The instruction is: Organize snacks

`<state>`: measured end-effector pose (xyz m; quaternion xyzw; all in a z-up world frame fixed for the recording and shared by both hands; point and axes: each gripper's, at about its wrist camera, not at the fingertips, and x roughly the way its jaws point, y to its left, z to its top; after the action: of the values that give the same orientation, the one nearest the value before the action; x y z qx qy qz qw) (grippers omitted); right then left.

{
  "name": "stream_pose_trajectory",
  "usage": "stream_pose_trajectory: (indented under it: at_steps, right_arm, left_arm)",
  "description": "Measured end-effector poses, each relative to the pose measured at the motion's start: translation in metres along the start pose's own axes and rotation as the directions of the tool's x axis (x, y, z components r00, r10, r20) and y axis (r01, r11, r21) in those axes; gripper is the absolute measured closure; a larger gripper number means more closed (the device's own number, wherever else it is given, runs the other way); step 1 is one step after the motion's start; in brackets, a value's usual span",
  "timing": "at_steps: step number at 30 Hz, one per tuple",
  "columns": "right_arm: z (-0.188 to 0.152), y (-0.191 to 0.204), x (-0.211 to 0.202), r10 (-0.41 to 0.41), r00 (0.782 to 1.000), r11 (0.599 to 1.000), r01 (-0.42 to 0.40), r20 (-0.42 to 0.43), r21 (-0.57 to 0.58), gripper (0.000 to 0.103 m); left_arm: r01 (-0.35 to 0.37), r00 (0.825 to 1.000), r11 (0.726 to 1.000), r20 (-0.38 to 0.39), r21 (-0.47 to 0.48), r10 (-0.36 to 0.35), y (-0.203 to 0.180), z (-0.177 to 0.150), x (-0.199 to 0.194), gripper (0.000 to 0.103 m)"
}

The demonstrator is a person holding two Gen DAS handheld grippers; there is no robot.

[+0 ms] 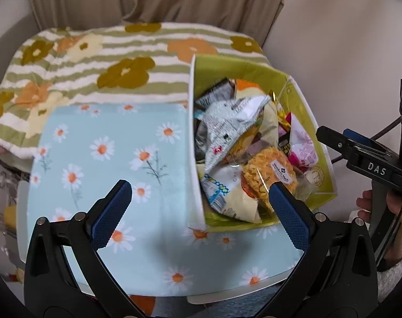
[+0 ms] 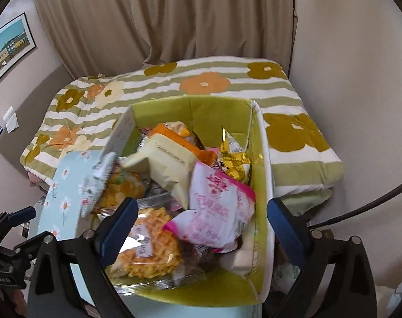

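Left wrist view first: the left gripper (image 1: pixel 201 198) hangs with its blue-padded fingers (image 1: pixel 112 212) spread wide and nothing between them, over the pale blue daisy-print cloth (image 1: pixel 108 153) that covers the table. At that cloth's right edge stands the lime-green fabric box with white trim (image 1: pixel 253 69), crammed with snack packets: a silver-grey crinkled bag (image 1: pixel 227 124) on top, a clear-wrapped round of yellow crispy noodles (image 1: pixel 269 175) at the near side, and a pink-and-white packet (image 1: pixel 304 148) against the right wall. Beyond lies a green-striped quilt with orange and olive flowers (image 1: pixel 95 61). The right gripper (image 1: pixel 359 151) shows at the right edge, fingers too foreshortened to judge here. Over to the right wrist view: the right gripper (image 2: pixel 202 226) is poised directly above the box (image 2: pixel 264 185), fingers (image 2: pixel 118 228) spread apart, gripping nothing; the pink-and-white packet (image 2: pixel 219 206) sits between them, the noodle round (image 2: pixel 153 249) by the left finger, a cream packet (image 2: pixel 169 169) and a gold wrapper (image 2: pixel 235 161) farther back.
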<state>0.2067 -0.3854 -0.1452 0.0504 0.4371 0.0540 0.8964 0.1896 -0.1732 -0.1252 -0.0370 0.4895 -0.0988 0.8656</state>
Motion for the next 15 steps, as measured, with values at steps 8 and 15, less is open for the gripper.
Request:
stream_pose_trajectory:
  at_steps: [8,15]
  right_arm:
    - [-0.004,0.048,-0.078,-0.02,0.986,0.999,0.024,0.164,-0.022,0.006]
    - [-0.031,0.106,-0.147,-0.064,0.948,0.996,0.079,0.311,-0.036,0.001]
  left_arm:
    - [0.012,0.989,0.999,0.147,0.032,-0.016,0.022,-0.001,-0.07,0.001]
    - [-0.028,0.946,0.998,0.325,0.056,0.008,0.053,-0.021,-0.149,0.001]
